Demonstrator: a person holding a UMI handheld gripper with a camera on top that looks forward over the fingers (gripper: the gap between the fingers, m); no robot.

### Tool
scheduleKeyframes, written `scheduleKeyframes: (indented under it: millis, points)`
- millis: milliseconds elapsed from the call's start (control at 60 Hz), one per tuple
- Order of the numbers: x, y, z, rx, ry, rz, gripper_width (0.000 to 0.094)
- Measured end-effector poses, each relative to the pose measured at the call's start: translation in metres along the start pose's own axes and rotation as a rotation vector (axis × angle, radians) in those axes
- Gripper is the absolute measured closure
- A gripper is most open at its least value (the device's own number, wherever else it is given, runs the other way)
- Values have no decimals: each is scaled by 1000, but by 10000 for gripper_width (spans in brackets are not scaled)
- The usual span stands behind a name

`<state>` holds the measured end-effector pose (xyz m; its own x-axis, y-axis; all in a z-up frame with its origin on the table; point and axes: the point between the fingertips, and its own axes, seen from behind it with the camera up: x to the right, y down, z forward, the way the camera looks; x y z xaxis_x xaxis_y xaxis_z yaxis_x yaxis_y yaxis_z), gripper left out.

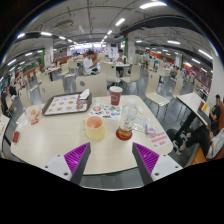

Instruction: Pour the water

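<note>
tongs (112, 158) released, gripping nothing, pads spread wide over the near edge of the white worktop (60, 140). just ahead, between the finger lines: a pale yellowish cup (95, 127), upright. the clear glass jug (126, 122) stands just right of the cup, nearly touching, also upright. a red paper cup (115, 95) sits beyond the yellowish cup, a tray (66, 104) beyond-left. likely the jug comes first: slightly right of centre.
</note>
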<state>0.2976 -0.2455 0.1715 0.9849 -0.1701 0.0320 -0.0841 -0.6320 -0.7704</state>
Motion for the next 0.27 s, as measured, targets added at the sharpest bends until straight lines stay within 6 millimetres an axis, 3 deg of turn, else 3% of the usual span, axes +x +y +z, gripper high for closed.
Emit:
scheduleKeyframes:
  millis: [267]
  points:
    - [-2,-3,-13,16,4,-40,88]
